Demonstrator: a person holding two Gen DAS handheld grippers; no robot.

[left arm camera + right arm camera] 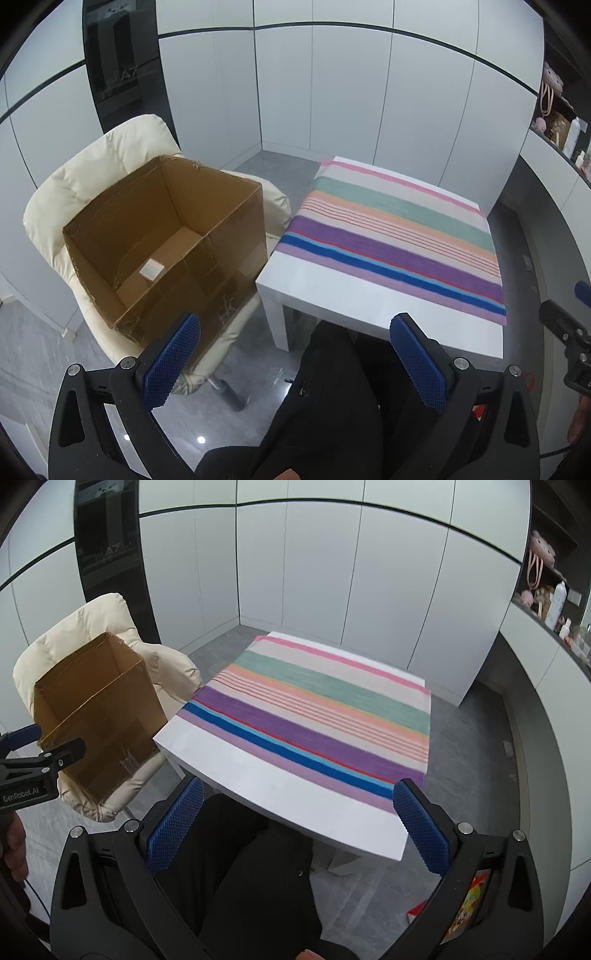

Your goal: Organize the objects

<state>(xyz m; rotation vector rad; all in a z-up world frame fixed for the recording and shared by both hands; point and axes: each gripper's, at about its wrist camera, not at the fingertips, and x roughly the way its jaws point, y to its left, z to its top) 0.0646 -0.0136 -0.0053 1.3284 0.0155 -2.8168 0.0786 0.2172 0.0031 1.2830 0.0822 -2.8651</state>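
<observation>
Both the left gripper (295,365) and the right gripper (299,827) hold nothing, fingers wide apart. "GenRobot.AI" is written on the left one. The cardboard box (166,240), with nothing in it but a white label, stands ahead-left, nearer the left gripper. No loose objects show on the striped table (280,775).

Brown corrugated cardboard box (162,236), worn; puffy cream cloth chair (74,184); smooth matt white bench (332,291) under striped woven cloth (399,236).

1 cardboard box (166,236), 1 cream chair (74,184), 1 white table (332,288), 1 striped cloth (399,229)
</observation>
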